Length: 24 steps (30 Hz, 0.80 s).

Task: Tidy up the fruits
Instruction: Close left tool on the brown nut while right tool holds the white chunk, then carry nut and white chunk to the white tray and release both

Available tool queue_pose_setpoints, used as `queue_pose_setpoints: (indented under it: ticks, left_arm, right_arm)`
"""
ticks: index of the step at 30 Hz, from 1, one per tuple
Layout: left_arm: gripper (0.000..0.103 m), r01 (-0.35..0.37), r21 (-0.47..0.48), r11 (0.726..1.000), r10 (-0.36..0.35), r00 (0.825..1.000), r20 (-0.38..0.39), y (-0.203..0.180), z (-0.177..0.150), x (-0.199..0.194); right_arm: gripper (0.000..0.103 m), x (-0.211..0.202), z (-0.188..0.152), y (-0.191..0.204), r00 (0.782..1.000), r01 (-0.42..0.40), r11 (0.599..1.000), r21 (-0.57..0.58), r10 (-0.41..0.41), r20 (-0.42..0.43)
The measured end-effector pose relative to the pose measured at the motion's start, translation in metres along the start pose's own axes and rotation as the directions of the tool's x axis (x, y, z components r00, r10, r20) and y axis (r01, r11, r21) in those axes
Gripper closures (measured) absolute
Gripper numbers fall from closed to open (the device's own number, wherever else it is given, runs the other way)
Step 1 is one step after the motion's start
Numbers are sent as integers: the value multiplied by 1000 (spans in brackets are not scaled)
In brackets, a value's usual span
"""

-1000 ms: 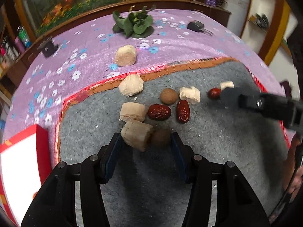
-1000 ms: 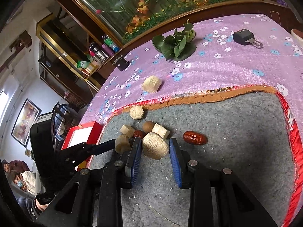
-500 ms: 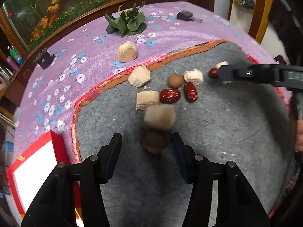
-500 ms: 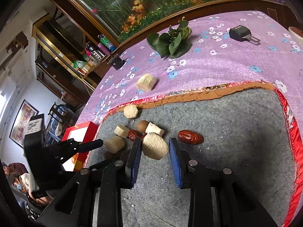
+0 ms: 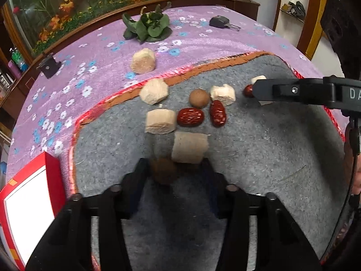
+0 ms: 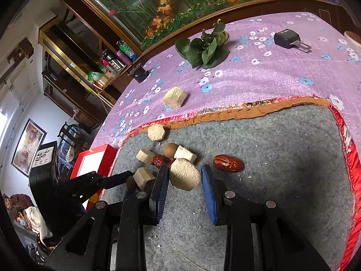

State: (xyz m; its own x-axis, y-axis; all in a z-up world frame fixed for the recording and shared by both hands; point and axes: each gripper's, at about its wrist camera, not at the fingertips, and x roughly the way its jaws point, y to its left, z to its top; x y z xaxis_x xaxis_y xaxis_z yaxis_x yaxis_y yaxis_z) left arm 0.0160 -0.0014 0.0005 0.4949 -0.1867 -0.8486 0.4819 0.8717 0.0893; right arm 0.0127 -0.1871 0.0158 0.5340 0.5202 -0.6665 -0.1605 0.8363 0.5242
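Observation:
My left gripper (image 5: 176, 169) points down at the grey felt mat (image 5: 259, 158), its jaws closing. A dark brown round fruit (image 5: 163, 173) lies between them against the left finger, with a gap to the right one. A beige block (image 5: 189, 150) sits just ahead of the tips. My right gripper (image 6: 185, 176) is shut on a hexagonal beige block (image 6: 185, 177); its finger (image 5: 293, 90) reaches in from the right. Two red dates (image 5: 190, 117) (image 5: 217, 113), a lighter brown round fruit (image 5: 199, 98) and more beige blocks (image 5: 160, 121) (image 5: 223, 94) lie in a cluster.
A lone red date (image 6: 228, 163) lies right of my right gripper. One beige block (image 5: 143, 61) rests on the purple flowered cloth. A red box (image 5: 29, 203) stands off the mat's left edge. A leafy green plant (image 5: 147, 26) and a black key fob (image 5: 220, 21) lie far back.
My left jaws have narrowed around the dark brown fruit, which now sits by the left finger with the beige block ahead. The right gripper and its block have not moved.

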Motion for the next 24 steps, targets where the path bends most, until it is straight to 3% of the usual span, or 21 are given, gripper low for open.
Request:
queue_pose_setpoints:
  ticks: [4,8,14,19,24]
  left_arm:
    - [83,6,-46,999,-5,1000,23,11,-4,-4]
    - [83,-2,-78,997,6,999,46,12,-8,-10]
    - [83,-64,-138,988,82,988,130,19,-23,-45]
    - [83,-189,-215,958,233,951,204,38,-46,-97]
    - [83,-309,-309,899,387,893,231,72,-76,-139]
  right_arm:
    - [72,0,0,0,1000,7,1000,-4,-7,8]
    - [72,-1,-1,2,1000,12,1000,-19,-12,25]
    - [72,-1,-4,12,998,-9,998,-59,12,54]
    - [73,6,-14,44,998,-61,994,-96,64,29]
    - [73,23,-30,109,992,-126,972,-197,123,-28]
